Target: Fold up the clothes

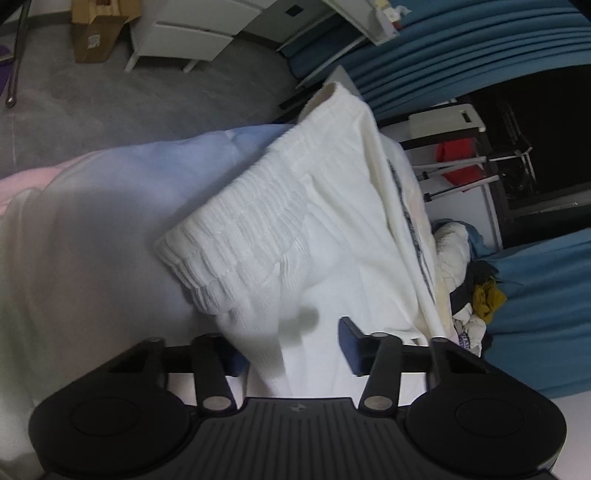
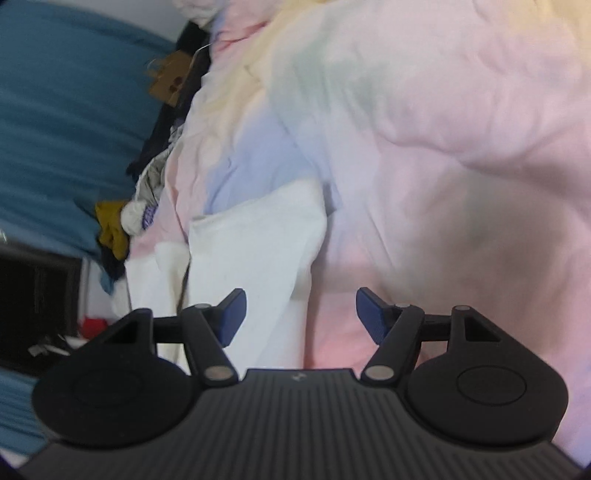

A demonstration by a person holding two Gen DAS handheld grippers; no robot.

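Observation:
White shorts (image 1: 306, 229) with a ribbed elastic waistband and a dark side stripe lie on a pastel bedspread (image 1: 92, 221). My left gripper (image 1: 291, 350) is open right over the near part of the shorts; cloth lies between its blue pads (image 1: 349, 345), and the left pad is partly hidden by it. In the right wrist view the white shorts (image 2: 255, 243) lie left of centre on the bedspread (image 2: 443, 147). My right gripper (image 2: 299, 317) is open and empty, hovering over the shorts' edge and the bedspread.
A pile of mixed clothes (image 1: 469, 295) lies at the bed's edge beside blue curtains (image 1: 535, 306). White drawers (image 1: 192, 33), a cardboard box (image 1: 96, 29) and grey floor are beyond. The clothes pile (image 2: 122, 218) also shows in the right wrist view.

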